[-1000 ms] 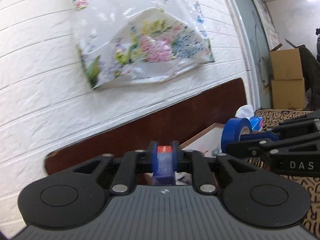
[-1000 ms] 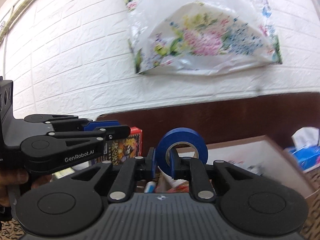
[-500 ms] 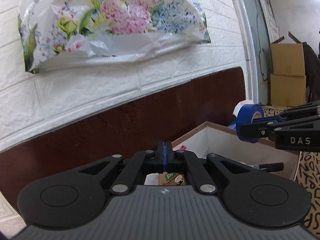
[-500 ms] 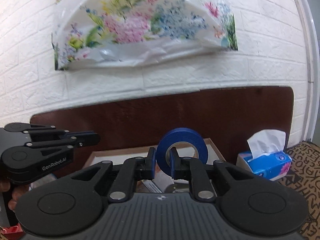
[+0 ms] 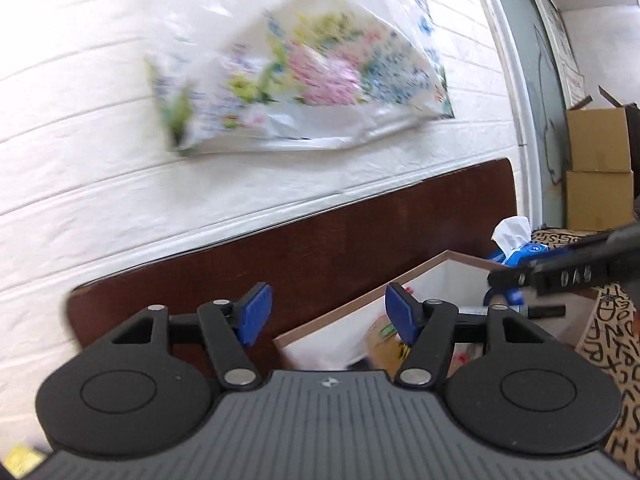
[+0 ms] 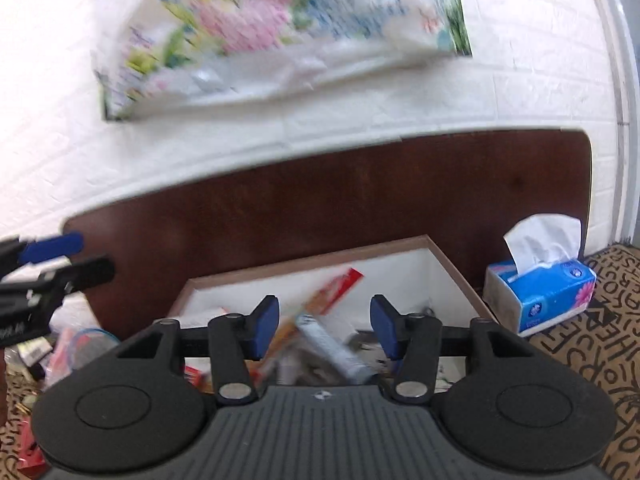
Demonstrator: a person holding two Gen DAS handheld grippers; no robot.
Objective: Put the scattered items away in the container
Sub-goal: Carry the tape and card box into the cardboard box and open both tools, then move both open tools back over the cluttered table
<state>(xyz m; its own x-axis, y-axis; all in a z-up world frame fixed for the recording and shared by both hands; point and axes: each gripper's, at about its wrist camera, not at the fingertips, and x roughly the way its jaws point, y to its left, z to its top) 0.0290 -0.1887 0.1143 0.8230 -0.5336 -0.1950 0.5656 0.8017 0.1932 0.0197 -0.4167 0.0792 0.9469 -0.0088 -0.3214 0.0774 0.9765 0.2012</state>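
The container is a white box with a brown rim (image 6: 312,258), set against a dark wooden board; it also shows in the left wrist view (image 5: 460,258). It holds several items, among them a red and orange carton (image 6: 336,286) and a white tube (image 6: 332,350). My right gripper (image 6: 324,330) is open and empty above the box. My left gripper (image 5: 328,318) is open and empty at the box's left corner. The right gripper also shows in the left wrist view (image 5: 560,276), with a bit of blue tape (image 5: 506,298) below it in the box.
A blue tissue box (image 6: 540,292) stands right of the container on a patterned cloth (image 6: 592,344). Loose items (image 6: 68,348) lie left of the container. A floral plastic bag (image 6: 260,32) hangs on the white brick wall. Cardboard boxes (image 5: 596,168) are stacked at far right.
My right gripper has opened and the blue tape roll has left it. My left gripper has opened from shut and shifted left. Both views are blurred by motion.
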